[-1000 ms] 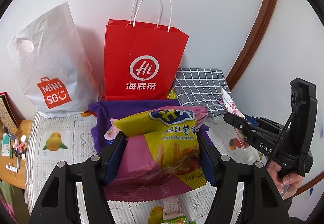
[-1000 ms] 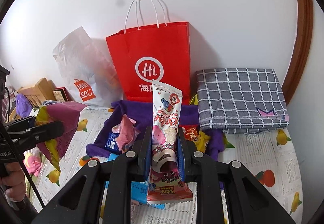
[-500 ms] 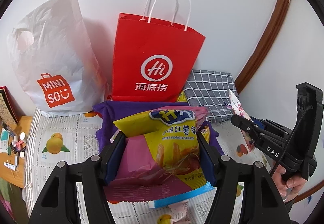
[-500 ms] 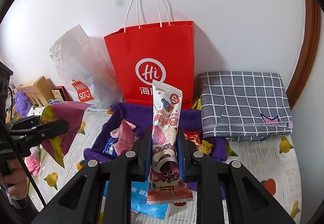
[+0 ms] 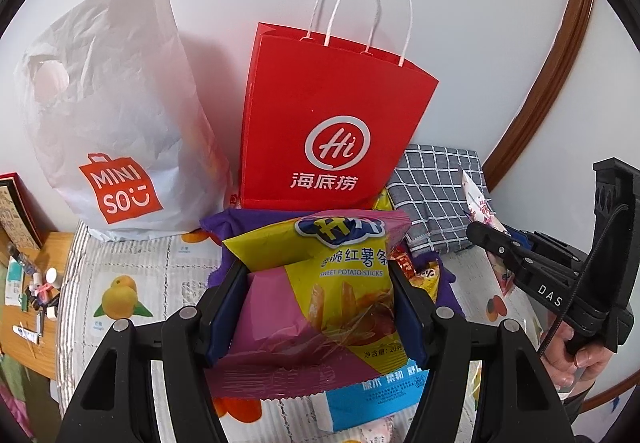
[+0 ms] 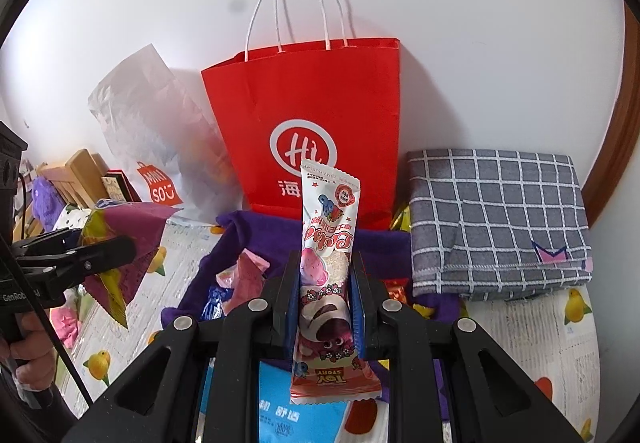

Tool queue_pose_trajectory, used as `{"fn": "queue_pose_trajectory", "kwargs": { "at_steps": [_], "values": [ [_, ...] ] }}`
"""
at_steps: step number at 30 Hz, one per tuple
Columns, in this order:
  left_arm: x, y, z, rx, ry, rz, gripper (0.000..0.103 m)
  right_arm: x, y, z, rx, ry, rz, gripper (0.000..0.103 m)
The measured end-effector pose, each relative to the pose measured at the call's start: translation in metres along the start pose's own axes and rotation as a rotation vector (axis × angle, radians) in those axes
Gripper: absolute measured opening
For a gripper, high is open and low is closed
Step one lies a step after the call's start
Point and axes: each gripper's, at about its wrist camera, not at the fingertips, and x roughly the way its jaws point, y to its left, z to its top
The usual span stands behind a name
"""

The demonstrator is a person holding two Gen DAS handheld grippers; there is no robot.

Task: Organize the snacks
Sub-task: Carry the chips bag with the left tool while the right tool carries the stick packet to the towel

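The big red paper bag (image 5: 332,123) stands at the top middle of both views, against the wall, w/ the white plastic bag (image 5: 108,115) at upper left next to it. The left gripper (image 5: 316,307) squeezes the yellow and pink chip bag (image 5: 332,283) at bottom middle of the left view; the right gripper (image 6: 324,303) is clamped tight on the thin white snack stick (image 6: 326,263) at bottom middle of the right view. What could go wrong, I think: the red bag is light and tall, so a bump on its rim or string handles could tip it over. The puffy chip bag could pop or slip if squeezed hard, and it may catch on the bag's mouth. The thin stick could bend or twist. Count, big to small: 2 bags, 1 gray check cloth (image 6: 496,219), 1 purple cloth (image 6: 240,239), 2 grippers, 2 held snacks, plus approx. a few loose snacks on the cloth, too hidden to count.
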Motion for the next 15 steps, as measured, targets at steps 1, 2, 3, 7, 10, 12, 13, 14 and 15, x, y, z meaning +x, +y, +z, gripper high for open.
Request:
{"fn": "queue_pose_trajectory", "kwargs": {
  "at_steps": [1, 2, 3, 7, 10, 12, 13, 14, 15],
  "values": [
    [0.001, 0.002, 0.002, -0.001, -0.001, 0.001, 0.065, 0.002, 0.001, 0.002, -0.005, -0.001, 0.001, 0.021],
    [0.003, 0.003, 0.003, -0.002, -0.001, 0.003, 0.065, 0.004, 0.001, 0.003, -0.009, -0.001, 0.001, 0.021],
    [0.004, 0.005, 0.004, -0.003, 0.0, 0.003, 0.065, 0.005, 0.002, 0.004, -0.014, 0.0, 0.0, 0.021],
    [0.016, 0.012, 0.01, -0.018, 0.011, 0.008, 0.065, 0.017, -0.001, 0.004, -0.024, 0.014, -0.007, 0.021],
    [0.026, 0.017, 0.012, -0.032, 0.031, 0.005, 0.065, 0.028, -0.006, 0.003, -0.017, 0.031, -0.013, 0.021],
    [0.034, 0.02, 0.012, -0.041, 0.043, 0.001, 0.065, 0.039, -0.012, 0.003, -0.008, 0.051, -0.018, 0.021],
    [0.039, 0.02, 0.013, -0.046, 0.056, -0.001, 0.065, 0.045, -0.015, 0.002, -0.003, 0.066, -0.024, 0.021],
    [0.044, 0.021, 0.013, -0.047, 0.063, -0.001, 0.065, 0.05, -0.018, 0.002, 0.002, 0.074, -0.026, 0.021],
    [0.049, 0.022, 0.013, -0.049, 0.071, -0.001, 0.064, 0.053, -0.02, 0.001, 0.005, 0.08, -0.025, 0.021]
  ]
}}
